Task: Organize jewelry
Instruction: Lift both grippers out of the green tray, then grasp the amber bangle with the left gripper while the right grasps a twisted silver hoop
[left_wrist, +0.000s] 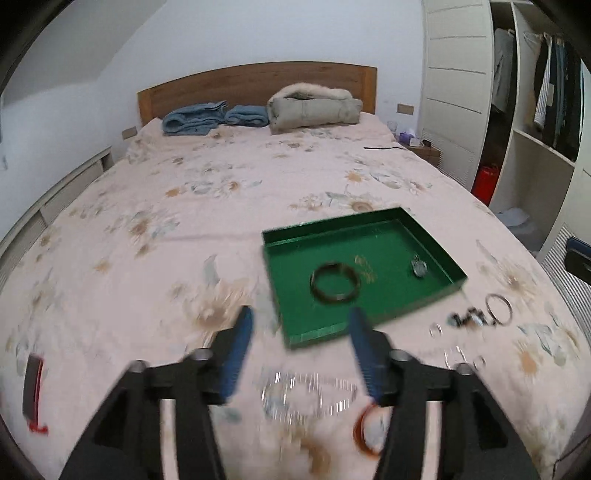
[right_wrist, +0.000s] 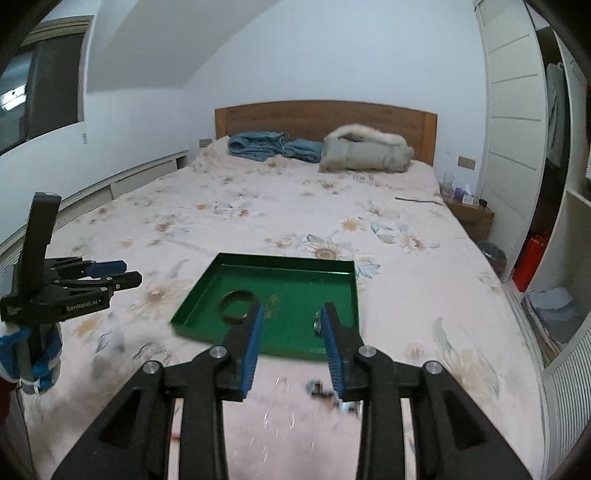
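A: We are looking across the bed (left_wrist: 184, 206), its floral sheet filling both views, with the green tray (left_wrist: 448, 271) lying flat on it near the foot.

B: We are seeing the left gripper (left_wrist: 301, 317) hanging above the sheet, its jaws standing apart with nothing between the blue pads. The right gripper (right_wrist: 291, 314) is likewise standing parted and empty over the tray's near edge.

A: Inside the tray we are noting a dark bangle (left_wrist: 335, 282), a gold chain (left_wrist: 365, 267) just beside it, and a small silver piece (left_wrist: 419, 266) toward the right wall.

B: Outside it, on the sheet, we are finding a silvery chain (left_wrist: 306, 400), an orange ring (left_wrist: 365, 430), a thin bangle (left_wrist: 498, 310) and some blurred small pieces (left_wrist: 467, 317).
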